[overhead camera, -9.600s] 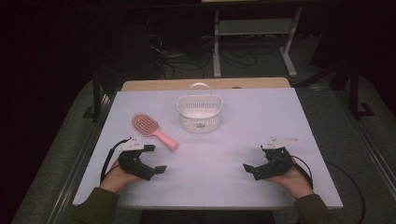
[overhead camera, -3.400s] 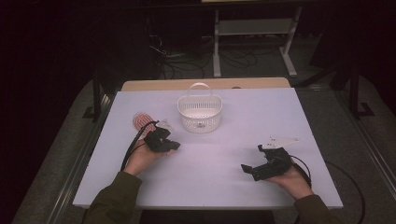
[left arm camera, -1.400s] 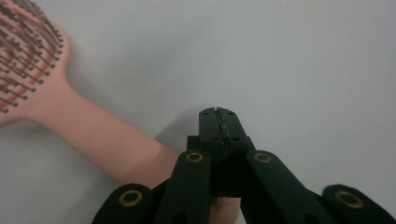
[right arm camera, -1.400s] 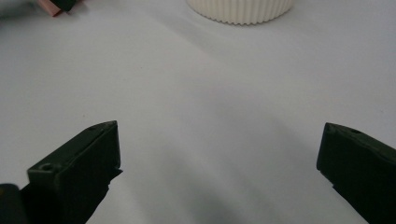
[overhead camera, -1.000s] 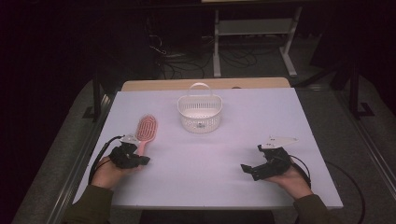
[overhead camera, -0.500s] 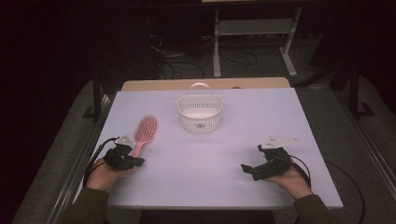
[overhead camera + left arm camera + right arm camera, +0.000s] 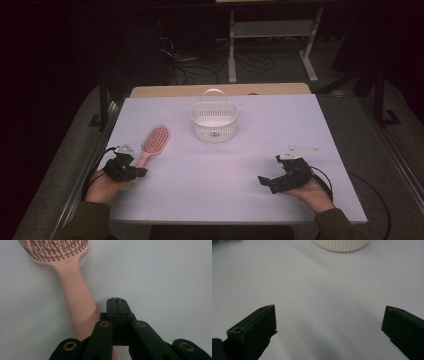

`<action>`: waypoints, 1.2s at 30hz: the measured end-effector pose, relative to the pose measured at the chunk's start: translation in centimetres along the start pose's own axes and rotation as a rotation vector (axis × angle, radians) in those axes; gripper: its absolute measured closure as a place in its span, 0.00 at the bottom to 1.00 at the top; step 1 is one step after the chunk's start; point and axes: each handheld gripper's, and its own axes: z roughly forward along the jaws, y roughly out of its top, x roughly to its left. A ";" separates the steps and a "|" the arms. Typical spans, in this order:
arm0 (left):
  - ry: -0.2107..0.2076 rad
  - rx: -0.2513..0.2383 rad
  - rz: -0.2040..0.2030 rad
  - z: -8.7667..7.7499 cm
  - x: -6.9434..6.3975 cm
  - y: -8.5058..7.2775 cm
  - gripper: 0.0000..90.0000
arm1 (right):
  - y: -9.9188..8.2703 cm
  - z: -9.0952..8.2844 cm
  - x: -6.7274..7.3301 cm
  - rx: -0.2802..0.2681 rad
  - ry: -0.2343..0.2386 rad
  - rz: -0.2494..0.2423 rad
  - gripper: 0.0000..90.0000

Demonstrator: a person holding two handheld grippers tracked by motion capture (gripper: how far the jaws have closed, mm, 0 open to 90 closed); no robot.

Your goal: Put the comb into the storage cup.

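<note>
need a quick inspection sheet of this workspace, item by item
surface: white table top, bare apart from the items below
job's things: pink hairbrush lying flat, bristles up, handle toward the person; white perforated basket upright at the far middle, looks empty
clutter: nothing seen
grippers: left claw shut on nothing, resting beside the brush handle; right claw open, nothing between its jaws
cables: black cable loops from each claw, left one off the table edge, right one by the wrist
surroundings: dark floor, metal stand and loose wires behind the table
</note>
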 end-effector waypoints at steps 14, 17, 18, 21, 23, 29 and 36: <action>0.037 0.015 -0.013 -0.3 0.8 -0.5 1.00 | 0.0 0.0 0.0 0.003 0.001 0.001 0.00; 0.033 0.014 -0.010 -0.3 0.8 -0.4 1.00 | 0.0 0.0 0.1 0.003 0.002 -0.002 0.00; 0.030 0.007 -0.013 -0.3 0.7 -0.4 1.00 | 0.0 0.0 0.1 0.004 0.002 -0.002 0.00; 0.022 -0.008 -0.010 -0.5 0.6 -0.3 1.00 | 0.0 0.1 0.1 0.005 0.001 -0.003 0.00; 0.008 -0.032 -0.008 -0.6 0.5 -0.1 1.00 | 0.0 0.1 0.1 0.005 0.001 -0.005 0.00; -0.049 -0.109 0.014 -1.0 -0.4 0.6 0.93 | 0.0 0.1 0.1 0.006 0.001 -0.006 0.00; -0.115 -0.196 0.038 -0.9 -1.9 1.8 0.78 | 0.0 0.2 0.1 0.007 0.003 -0.009 0.00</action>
